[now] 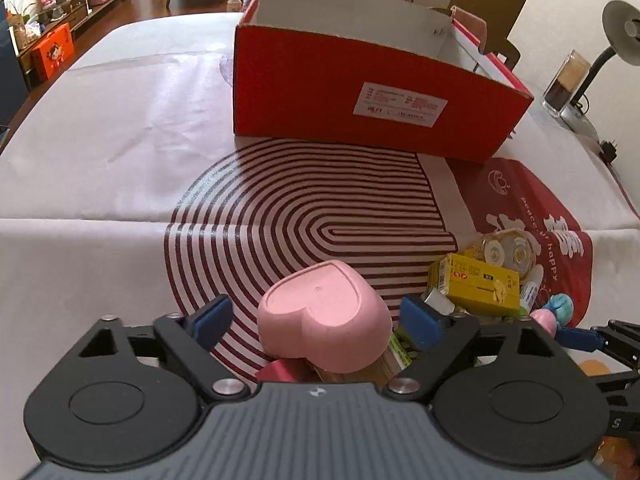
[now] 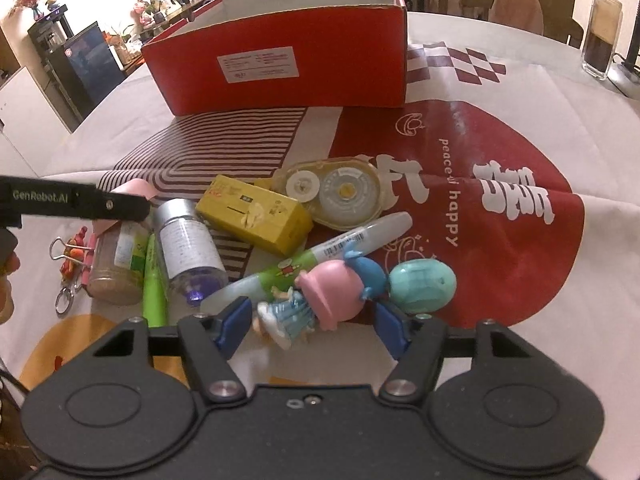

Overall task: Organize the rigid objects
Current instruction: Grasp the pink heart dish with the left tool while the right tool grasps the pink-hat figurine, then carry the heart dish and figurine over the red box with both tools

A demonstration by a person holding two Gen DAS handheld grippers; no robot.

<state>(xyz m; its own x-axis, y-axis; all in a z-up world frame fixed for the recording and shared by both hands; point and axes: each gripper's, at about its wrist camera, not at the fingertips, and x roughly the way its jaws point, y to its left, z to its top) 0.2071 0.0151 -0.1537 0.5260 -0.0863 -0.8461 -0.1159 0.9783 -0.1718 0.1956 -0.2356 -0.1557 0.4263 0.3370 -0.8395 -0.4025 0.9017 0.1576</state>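
Note:
A pink heart-shaped dish (image 1: 324, 320) lies between the wide-open fingers of my left gripper (image 1: 316, 320), on top of the pile; the blue pads stand apart from it. My right gripper (image 2: 312, 326) is open around a small doll with a pink hat (image 2: 316, 296), pads not touching it. The pile holds a yellow box (image 2: 256, 216), a correction tape dispenser (image 2: 336, 192), a marker (image 2: 320, 256), a teal egg (image 2: 422, 284), a silver-capped bottle (image 2: 188, 244) and a spice jar (image 2: 116, 268). An open red shoebox (image 1: 360, 92) stands beyond, also in the right wrist view (image 2: 288, 64).
A binder clip and key ring (image 2: 66, 264) lie at the pile's left. A glass container (image 2: 602, 36) and a desk lamp (image 1: 620, 36) stand at the table's right edge. The patterned tablecloth (image 1: 120, 160) covers the table. Chairs stand behind the box.

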